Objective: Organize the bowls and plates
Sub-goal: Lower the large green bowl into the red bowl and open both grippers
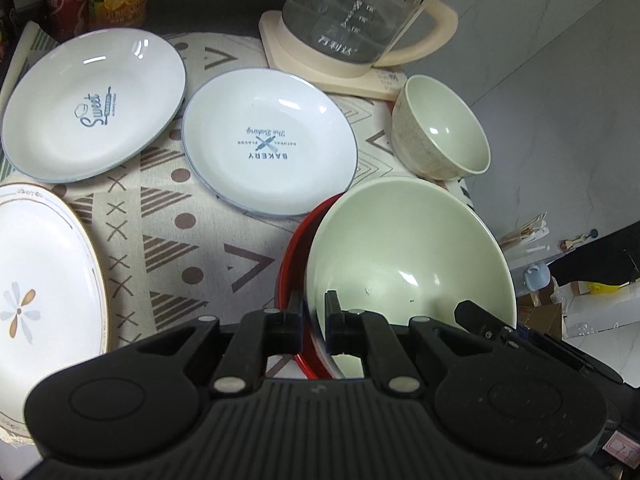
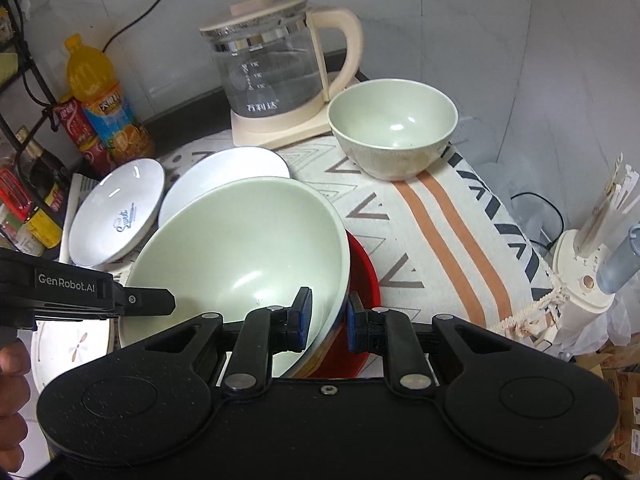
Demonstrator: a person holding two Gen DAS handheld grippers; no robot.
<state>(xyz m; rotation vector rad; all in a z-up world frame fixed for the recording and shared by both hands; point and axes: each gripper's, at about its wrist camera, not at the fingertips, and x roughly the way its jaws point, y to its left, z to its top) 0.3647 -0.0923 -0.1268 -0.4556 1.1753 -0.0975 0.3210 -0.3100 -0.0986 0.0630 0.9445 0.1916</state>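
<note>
One plate [image 1: 94, 104] says "Sweet", the other plate [image 1: 268, 144] has "BAKERY" and "The Baking", and the left gripper [image 2: 66, 283] reads "GenRobot.AI".

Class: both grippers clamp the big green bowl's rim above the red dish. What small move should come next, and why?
Probably lower it a little further. The left gripper and right gripper each pinch the large green bowl by its rim, and it sits tilted over the red dish, apparently not yet nested flat.

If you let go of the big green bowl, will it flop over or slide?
The big green bowl looks stiff and glossy, so probably slippery. Both grippers pinch opposite rims; it's tilted over the red dish, so it would likely drop into that, and might chip.
</note>
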